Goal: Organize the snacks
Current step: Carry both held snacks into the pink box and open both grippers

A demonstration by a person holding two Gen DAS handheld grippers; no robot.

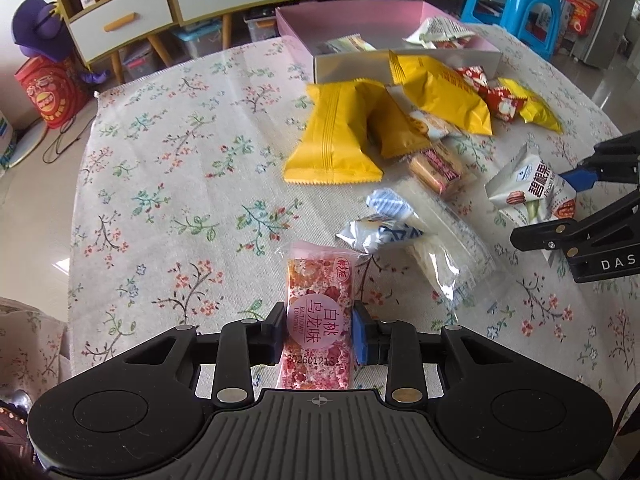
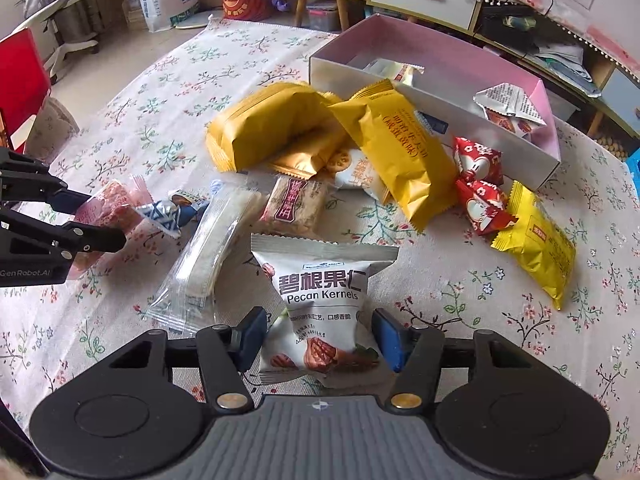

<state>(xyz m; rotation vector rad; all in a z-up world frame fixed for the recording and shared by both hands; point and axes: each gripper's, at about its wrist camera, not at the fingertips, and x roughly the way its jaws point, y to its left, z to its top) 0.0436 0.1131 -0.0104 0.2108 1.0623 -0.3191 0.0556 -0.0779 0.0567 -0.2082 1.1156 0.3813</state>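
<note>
My left gripper [image 1: 319,326] is shut on a pink peach-oolong snack bar [image 1: 319,304], seen between its fingers; it also shows in the right wrist view [image 2: 110,212]. My right gripper [image 2: 318,338] is shut on a white pecan kernels packet [image 2: 320,300], also visible at the right of the left wrist view [image 1: 532,192]. A pink-lined box [image 2: 440,64] at the table's far side holds a few snacks. Several loose snacks lie in front of it: yellow packets [image 1: 340,136], red triangular packets [image 2: 478,184], a clear rice-cracker pack [image 2: 212,252].
The round table has a floral cloth [image 1: 180,184]. A blue-and-white candy [image 1: 384,232] and a brown biscuit pack [image 1: 438,168] lie mid-table. Drawers [image 1: 120,20], a blue stool [image 1: 516,4] and red bags [image 1: 48,92] stand beyond the table.
</note>
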